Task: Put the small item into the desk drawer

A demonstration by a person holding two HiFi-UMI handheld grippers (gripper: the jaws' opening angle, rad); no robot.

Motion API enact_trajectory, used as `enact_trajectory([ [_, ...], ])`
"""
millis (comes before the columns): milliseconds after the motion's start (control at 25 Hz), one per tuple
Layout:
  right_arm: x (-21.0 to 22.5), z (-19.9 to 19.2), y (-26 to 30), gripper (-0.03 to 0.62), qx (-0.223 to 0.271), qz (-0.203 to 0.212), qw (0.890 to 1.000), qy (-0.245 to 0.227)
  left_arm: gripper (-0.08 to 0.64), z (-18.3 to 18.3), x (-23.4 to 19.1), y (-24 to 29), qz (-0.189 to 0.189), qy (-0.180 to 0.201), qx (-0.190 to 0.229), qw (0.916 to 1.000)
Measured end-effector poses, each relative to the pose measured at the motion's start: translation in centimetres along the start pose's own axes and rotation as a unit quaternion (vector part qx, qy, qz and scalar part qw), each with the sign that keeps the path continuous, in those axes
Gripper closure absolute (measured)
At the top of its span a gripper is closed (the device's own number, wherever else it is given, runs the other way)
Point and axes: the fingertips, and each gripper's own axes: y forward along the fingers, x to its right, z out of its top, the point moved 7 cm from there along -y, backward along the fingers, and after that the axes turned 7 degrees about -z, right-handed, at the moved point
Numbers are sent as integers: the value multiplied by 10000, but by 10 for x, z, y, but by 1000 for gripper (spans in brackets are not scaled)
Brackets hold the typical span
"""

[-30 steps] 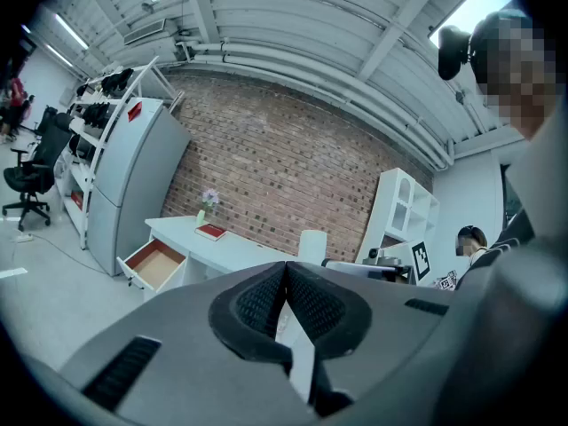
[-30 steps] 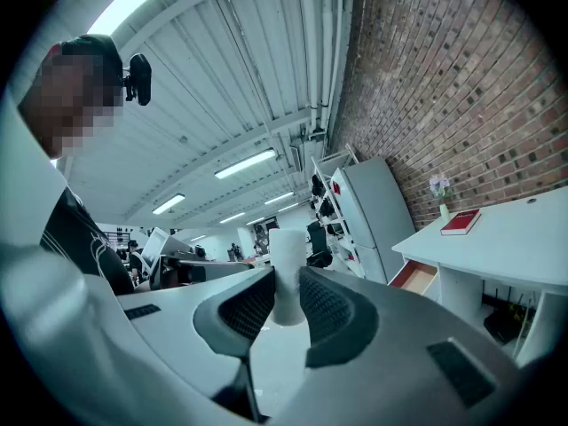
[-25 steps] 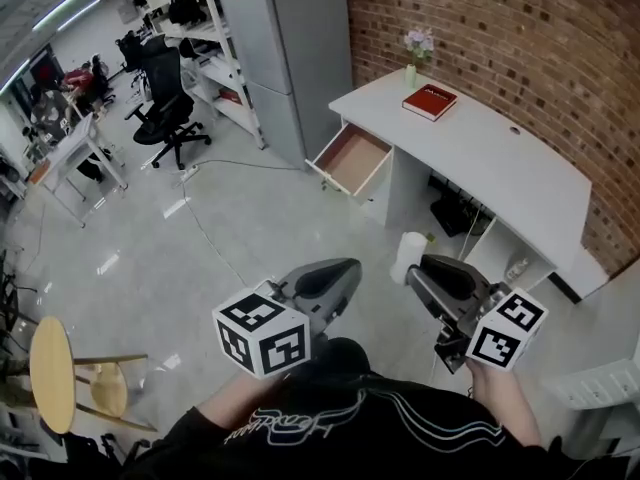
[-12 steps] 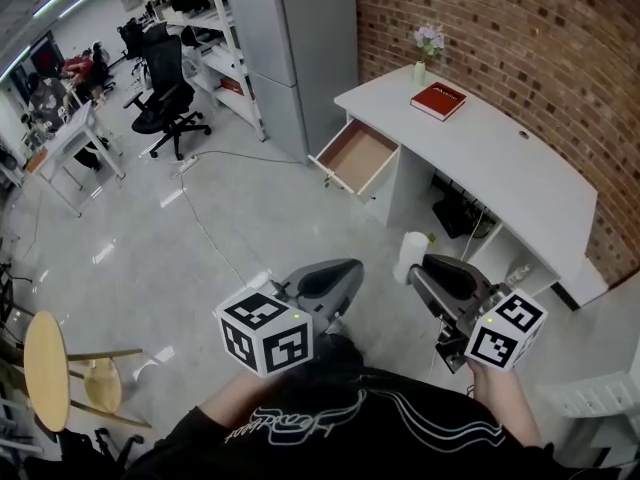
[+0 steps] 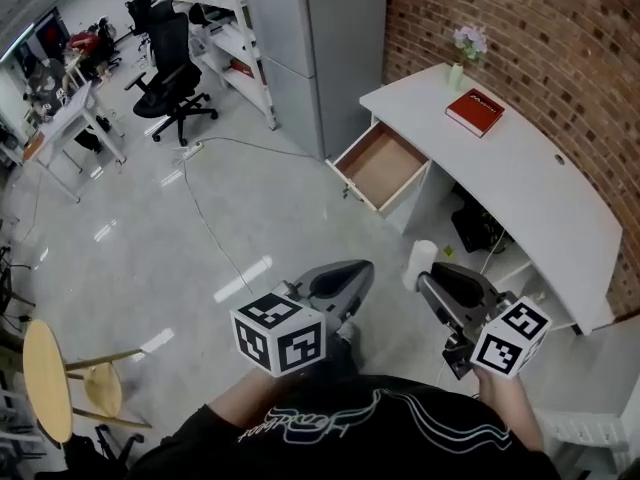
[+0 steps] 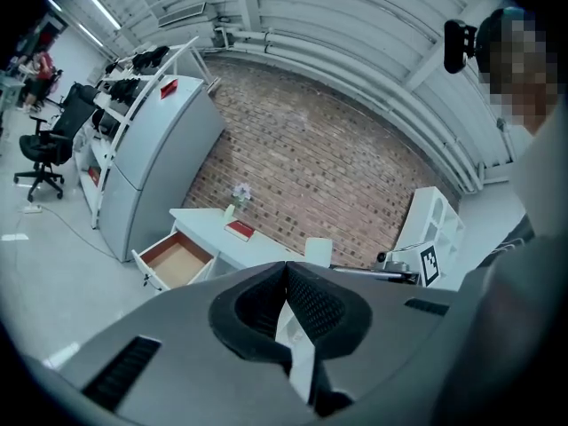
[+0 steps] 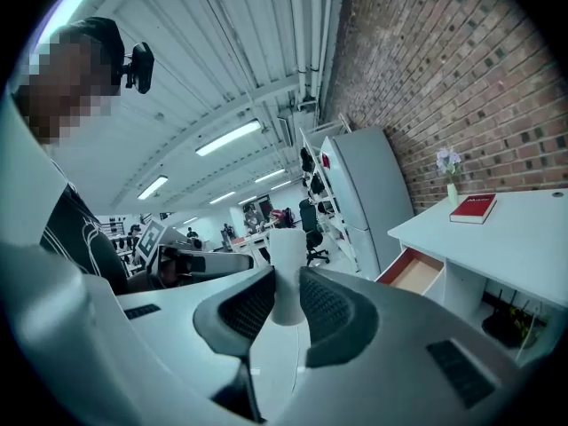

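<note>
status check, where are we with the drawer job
Left gripper shut, empty. Right gripper shut on white cylinder. Drawer open, not yet reached. Floor cable lies left of the path.

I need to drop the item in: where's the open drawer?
The drawer is upper centre in the head view, pulled out of the white desk at its end nearest the grey fridge.

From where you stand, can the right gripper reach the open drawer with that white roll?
Probably not yet. The drawer is open and the floor before it looks free, but the right gripper, holding the white roll, is well short of it. Step closer.
</note>
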Motion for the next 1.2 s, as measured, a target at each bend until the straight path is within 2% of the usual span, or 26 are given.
enact_trajectory([
  [400, 107, 44, 174, 491, -440, -295, 9982, 292, 540, 79, -190, 74, 107, -199, -404, 9989],
  [600, 142, 51, 247, 491, -704, -435, 9963, 229, 540, 97, -270, 92, 243, -390, -475, 9978],
  [880, 177, 46, 302, 491, -953, -570, 9938, 18, 539, 91, -336, 102, 427, -587, -504, 9961],
  [1040, 192, 51, 323, 491, -1064, -569, 9926, -125, 540, 91, -353, 105, 560, -800, -510, 9939],
  [1200, 206, 57, 343, 491, -1191, -607, 9907, -259, 539, 100, -365, 112, 642, -799, -576, 9931],
])
